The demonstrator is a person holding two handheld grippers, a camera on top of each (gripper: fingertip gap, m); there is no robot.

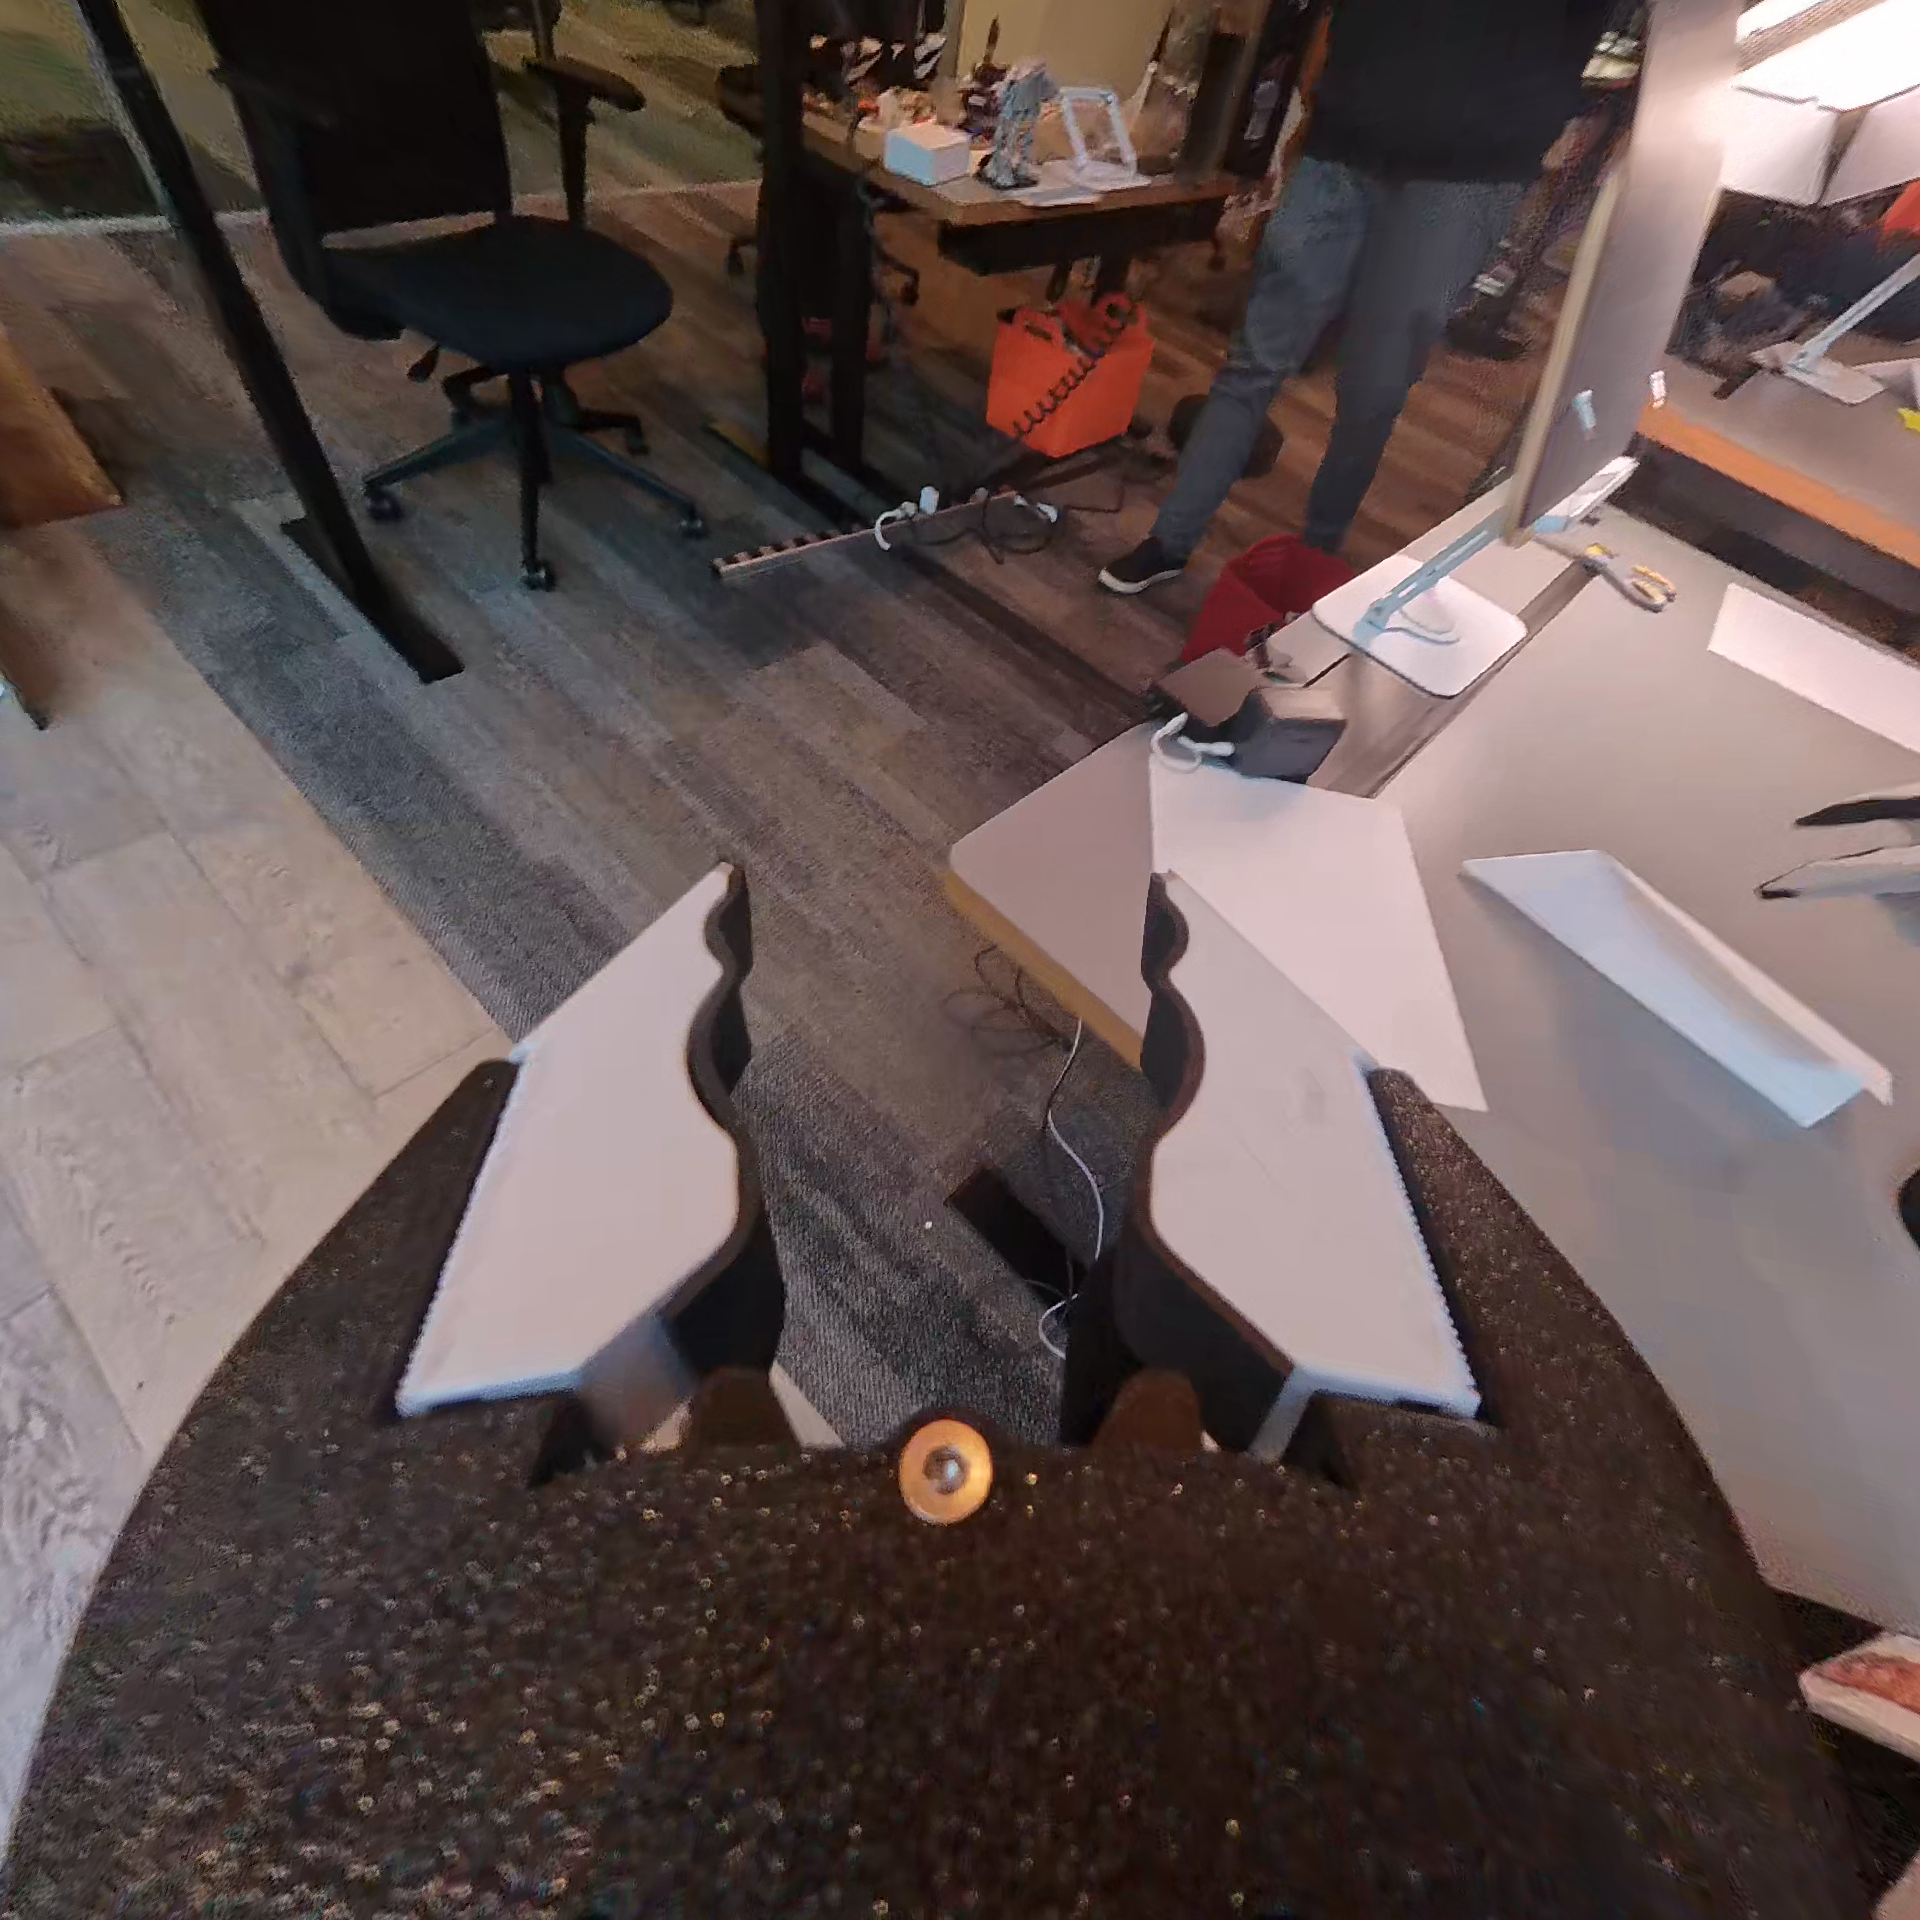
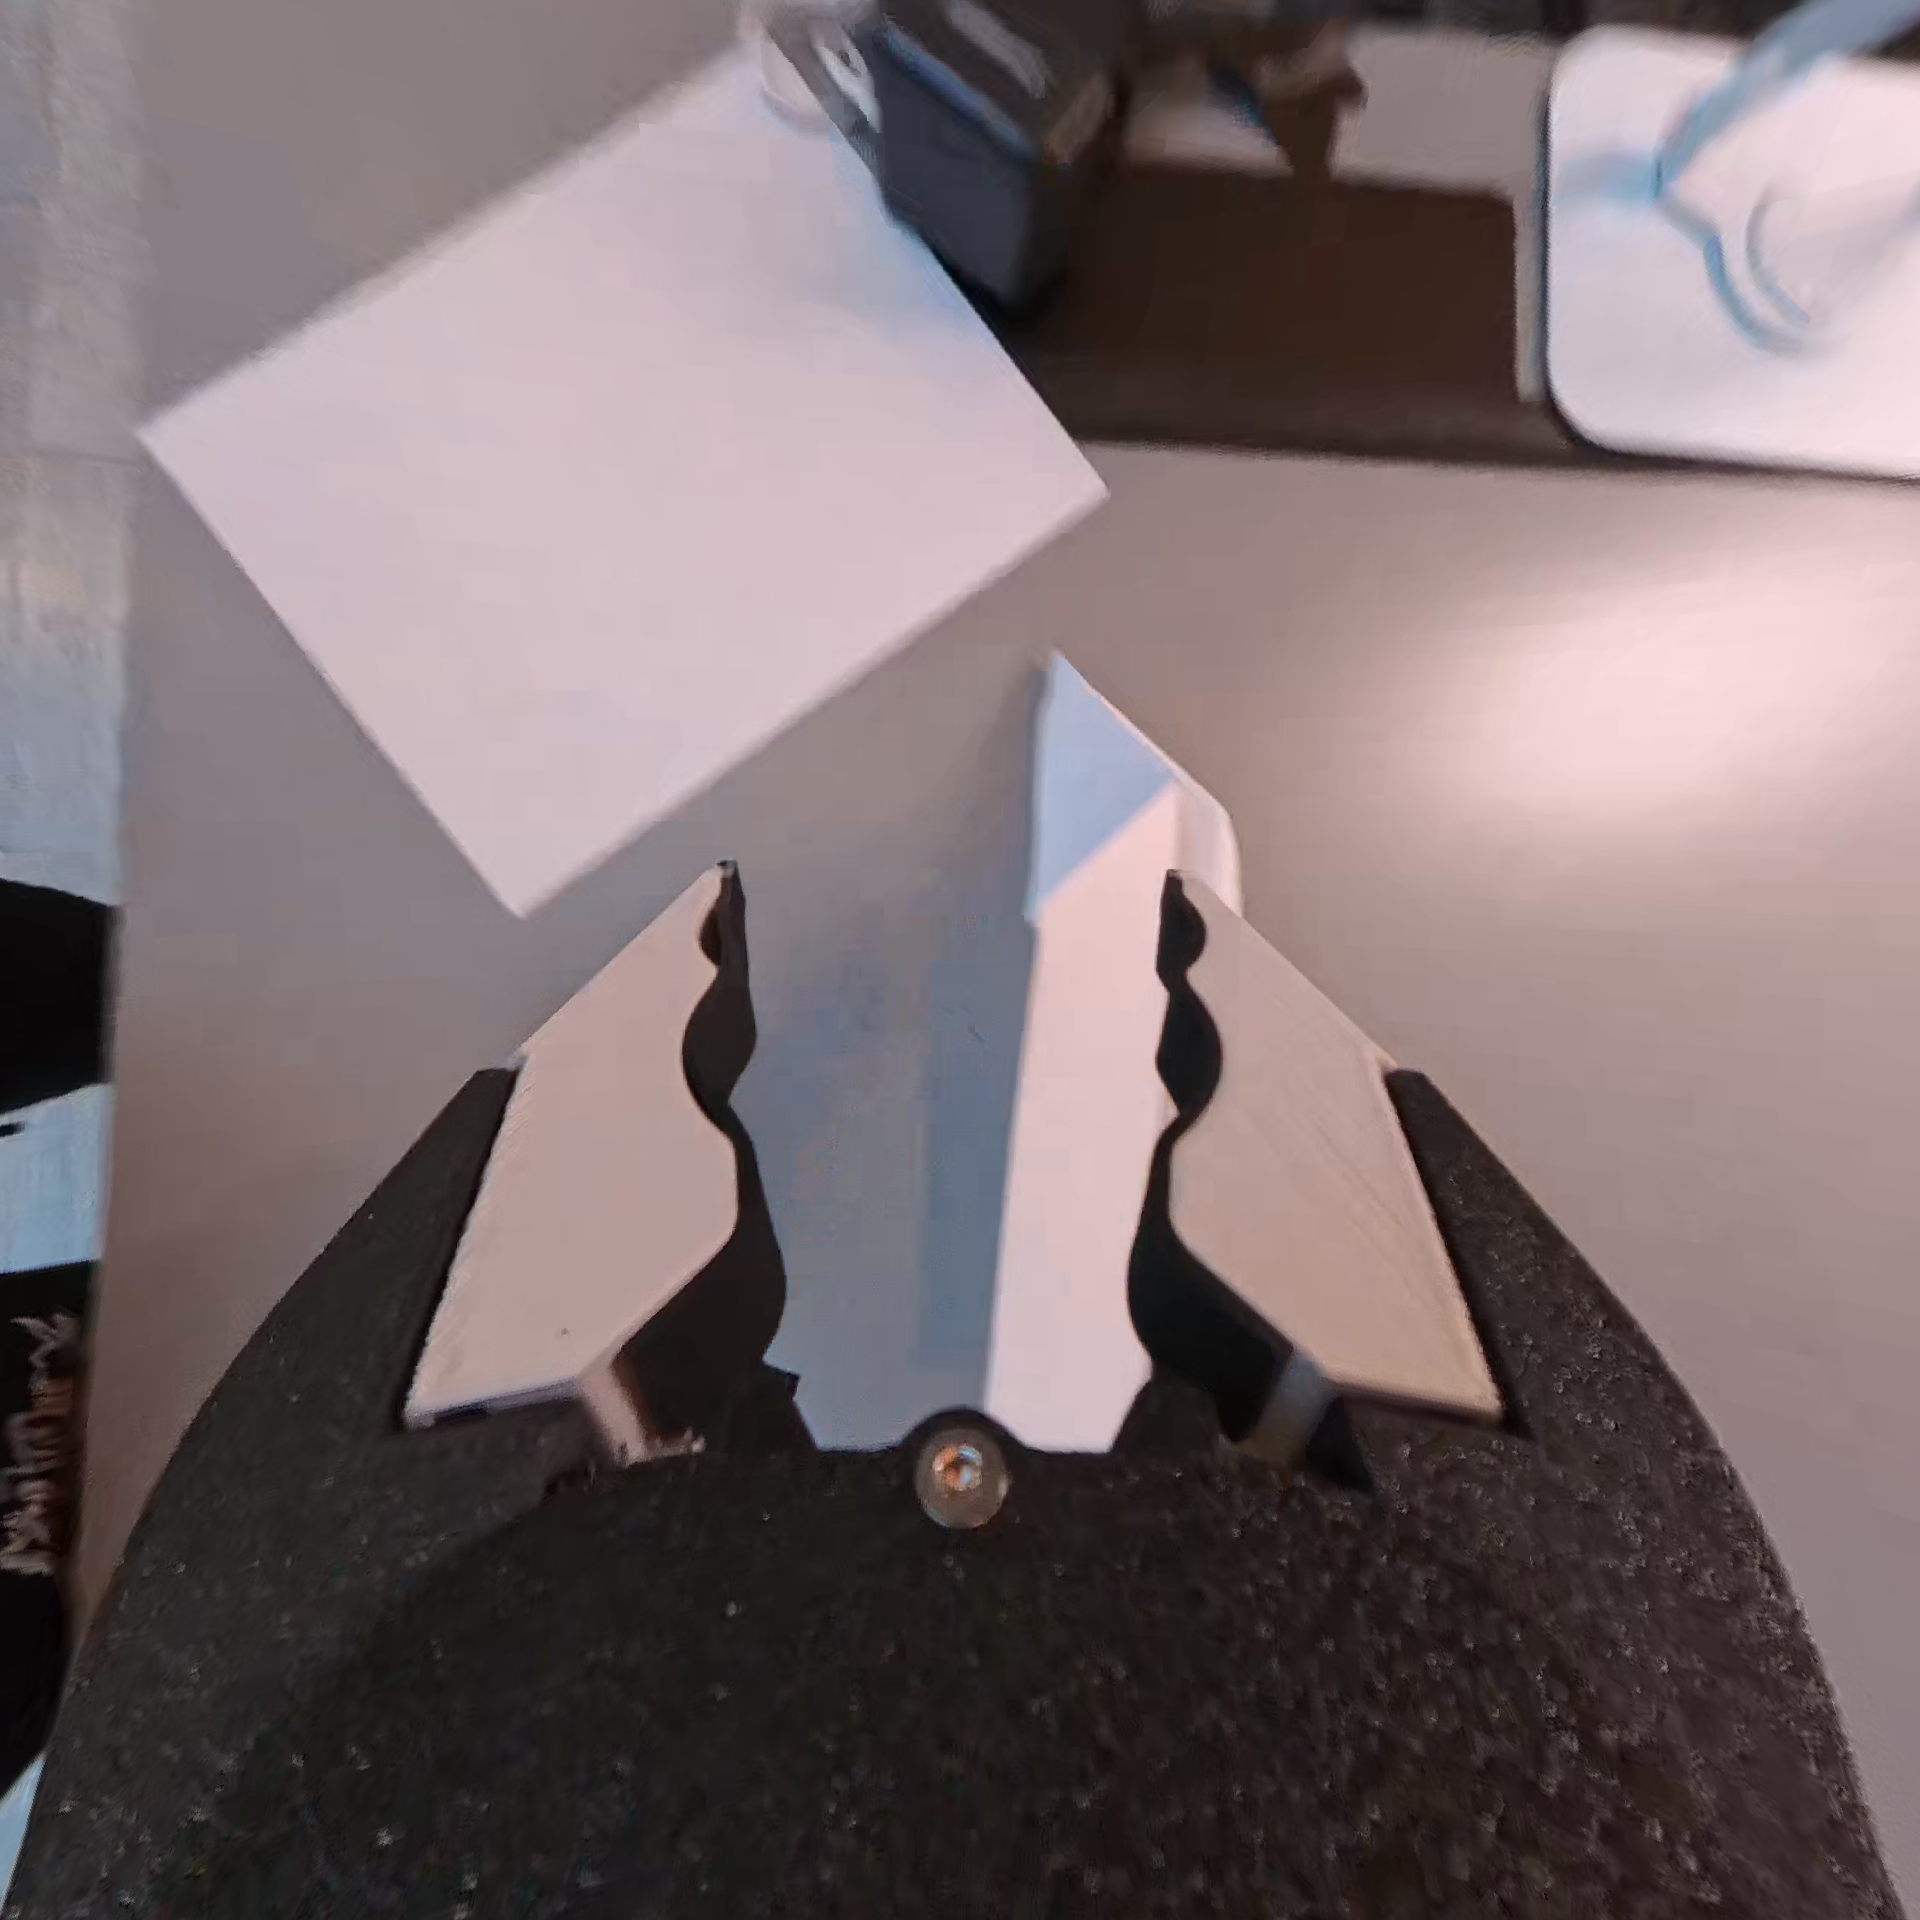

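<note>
Containers: orange bag [image 1: 1070,374] on the floor under a wooden desk [image 1: 1039,187], a coiled cord showing at its top; red bin [image 1: 1262,608] just beyond the grey table's far edge, contents too hidden to tell
Grey table: grey table [image 1: 1621,1195] fills the right side of the left wrist view, its rounded corner jutting toward the carpet
Flat sheet: white paper sheet [image 2: 623,468] lies flat on the table, turned at an angle, near the table's corner; one far corner lies beside a dark small box [image 2: 966,166]
Folded paper: long white folded paper [image 2: 1081,1039], creased lengthwise with one side raised, pointed at the far end; in the left wrist view it lies well right of the flat sheet [image 1: 1683,977]
Left gripper: left gripper [image 1: 948,883] is held out over the carpet beside the table corner, fingers spread wide with nothing between them, its right finger overlapping the edge of the flat sheet in view
Right gripper: right gripper [image 2: 951,873] points down at the tabletop, fingers wide apart, straddling the folded paper, which runs up the gap nearer the right finger; contact cannot be made out
Other things: white monitor base [image 2: 1745,260] on the table; black office chair [image 1: 488,291] and a standing person's legs [image 1: 1309,364] farther off
</note>
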